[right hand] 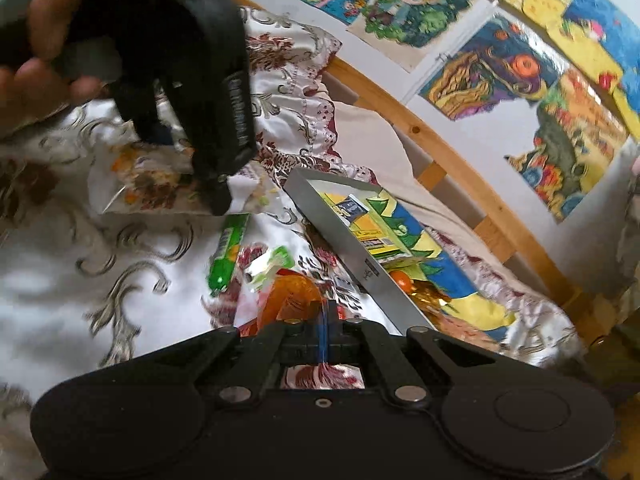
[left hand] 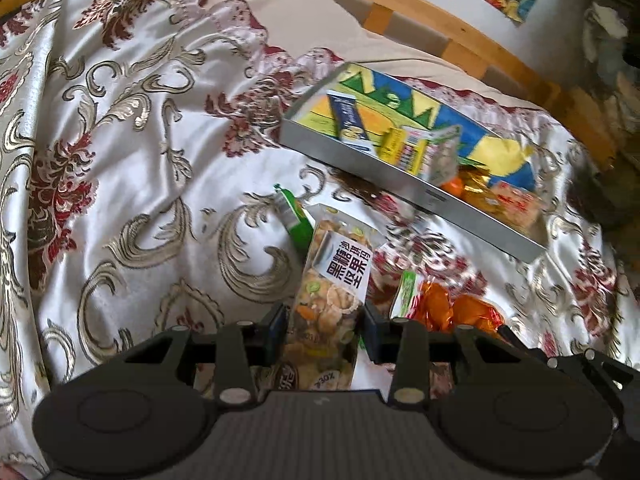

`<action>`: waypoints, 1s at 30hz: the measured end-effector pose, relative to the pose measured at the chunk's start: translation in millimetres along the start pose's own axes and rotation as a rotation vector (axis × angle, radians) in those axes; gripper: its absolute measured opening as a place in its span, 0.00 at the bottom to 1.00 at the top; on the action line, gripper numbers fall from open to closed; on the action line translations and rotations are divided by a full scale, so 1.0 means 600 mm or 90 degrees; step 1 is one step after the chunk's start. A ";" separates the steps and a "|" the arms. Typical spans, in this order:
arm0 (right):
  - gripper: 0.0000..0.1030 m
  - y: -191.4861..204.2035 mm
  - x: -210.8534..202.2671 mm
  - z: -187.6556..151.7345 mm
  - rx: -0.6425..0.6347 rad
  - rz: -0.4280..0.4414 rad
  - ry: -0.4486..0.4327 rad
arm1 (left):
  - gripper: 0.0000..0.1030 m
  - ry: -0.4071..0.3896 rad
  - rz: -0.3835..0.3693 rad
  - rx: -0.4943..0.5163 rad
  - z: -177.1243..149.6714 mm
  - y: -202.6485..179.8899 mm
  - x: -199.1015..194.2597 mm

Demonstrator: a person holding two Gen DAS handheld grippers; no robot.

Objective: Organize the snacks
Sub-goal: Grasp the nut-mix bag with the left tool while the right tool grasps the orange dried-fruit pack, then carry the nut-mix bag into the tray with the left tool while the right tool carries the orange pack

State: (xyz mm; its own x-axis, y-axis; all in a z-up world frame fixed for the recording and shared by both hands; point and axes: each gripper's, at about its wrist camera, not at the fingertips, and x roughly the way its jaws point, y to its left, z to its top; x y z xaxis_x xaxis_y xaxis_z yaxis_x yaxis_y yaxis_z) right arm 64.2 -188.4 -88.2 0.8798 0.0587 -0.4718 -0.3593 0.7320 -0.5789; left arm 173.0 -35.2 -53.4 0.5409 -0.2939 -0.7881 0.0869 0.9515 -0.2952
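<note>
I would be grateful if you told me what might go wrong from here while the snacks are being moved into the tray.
1. The left claw grips the nut snack bag near one end, so the long bag may sag or slip.
2. The tray sits on rumpled bedspread and looks tilted; a dropped bag could tip it.
3. The right claw looks shut by the orange snack pack; the two claws work close together and may collide.

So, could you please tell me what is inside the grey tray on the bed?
The grey tray holds a blue packet, a yellow box, an orange sweet and gold-wrapped snacks, on a colourful drawing. Its near wall hides whatever lies lower along that side.
</note>
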 end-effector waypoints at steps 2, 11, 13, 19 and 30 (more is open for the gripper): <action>0.00 0.002 -0.013 -0.003 -0.007 -0.009 -0.003 | 0.42 -0.001 -0.006 0.000 -0.003 -0.003 -0.006; 0.00 -0.026 -0.033 -0.006 0.035 -0.054 -0.024 | 0.42 -0.046 0.034 0.035 0.006 -0.021 -0.045; 0.00 -0.034 -0.034 -0.003 0.047 -0.067 -0.033 | 0.42 -0.063 0.037 0.054 0.014 -0.029 -0.054; 0.00 -0.059 -0.028 -0.001 0.061 -0.099 -0.064 | 0.42 -0.095 0.030 0.055 0.041 -0.051 -0.063; 0.00 -0.146 0.027 0.011 0.098 -0.194 -0.152 | 0.42 -0.142 0.095 0.100 0.109 -0.105 -0.051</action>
State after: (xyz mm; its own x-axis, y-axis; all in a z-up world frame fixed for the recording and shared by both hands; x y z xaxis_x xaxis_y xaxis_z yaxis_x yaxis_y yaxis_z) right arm 112.0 -247.0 -40.5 0.9925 -0.0338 -0.1172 -0.0369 0.8321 -0.5534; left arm 205.4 -79.9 24.6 0.7264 -0.1385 -0.6732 0.1107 0.9903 -0.0843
